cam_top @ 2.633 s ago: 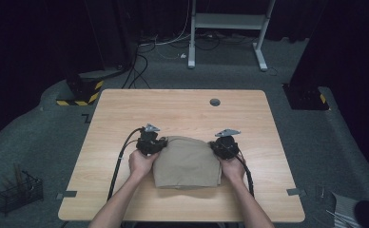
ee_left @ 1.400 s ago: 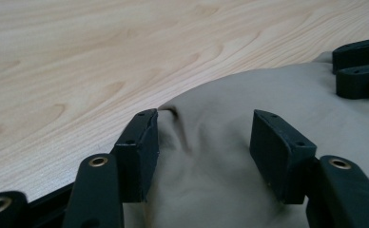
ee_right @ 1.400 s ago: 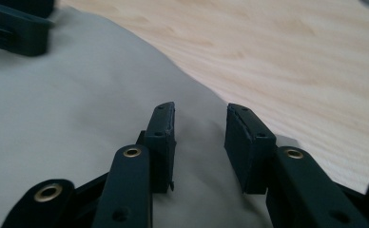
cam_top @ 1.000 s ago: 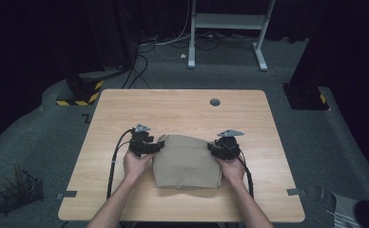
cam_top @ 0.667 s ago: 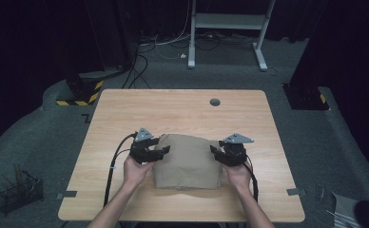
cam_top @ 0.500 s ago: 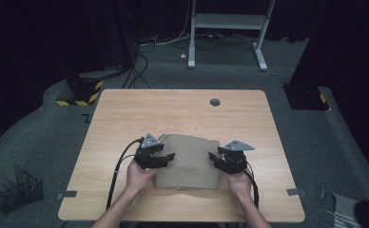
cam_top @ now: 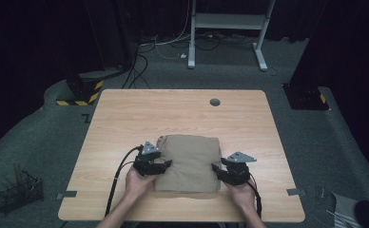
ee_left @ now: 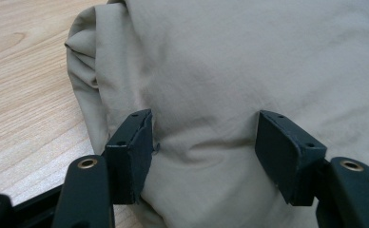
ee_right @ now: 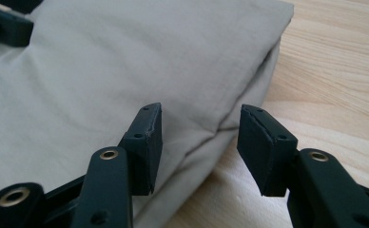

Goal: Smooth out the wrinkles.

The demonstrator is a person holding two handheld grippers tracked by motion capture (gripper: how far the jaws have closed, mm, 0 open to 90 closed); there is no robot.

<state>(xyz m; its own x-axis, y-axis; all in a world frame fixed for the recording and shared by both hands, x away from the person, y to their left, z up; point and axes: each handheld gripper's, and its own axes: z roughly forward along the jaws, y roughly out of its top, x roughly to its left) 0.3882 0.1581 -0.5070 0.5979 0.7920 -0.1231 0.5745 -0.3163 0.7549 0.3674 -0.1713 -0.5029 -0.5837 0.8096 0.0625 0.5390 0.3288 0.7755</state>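
A folded beige cloth [cam_top: 189, 159] lies on the wooden table [cam_top: 173, 109], near its front edge. My left gripper [cam_top: 167, 164] sits at the cloth's left side and my right gripper [cam_top: 215, 168] at its right side, both pointing inward. In the left gripper view the gripper [ee_left: 204, 147] stands wide open with its pads resting on the puffed cloth [ee_left: 244, 61]. In the right gripper view the gripper [ee_right: 199, 142] is open over the cloth's folded edge [ee_right: 101, 61]; its jaws have just been opening and the pads do not press the fabric.
A small dark round grommet [cam_top: 215, 101] is set in the table's far side. On the floor are a wire basket [cam_top: 18, 192] at the left, a yellow-black striped block [cam_top: 80, 92], cables, and a white desk frame [cam_top: 230, 21] at the back.
Both grippers have slid from the cloth's far corners toward the near edge along its sides. The left one has turned in onto the cloth. The right jaws stand wider.
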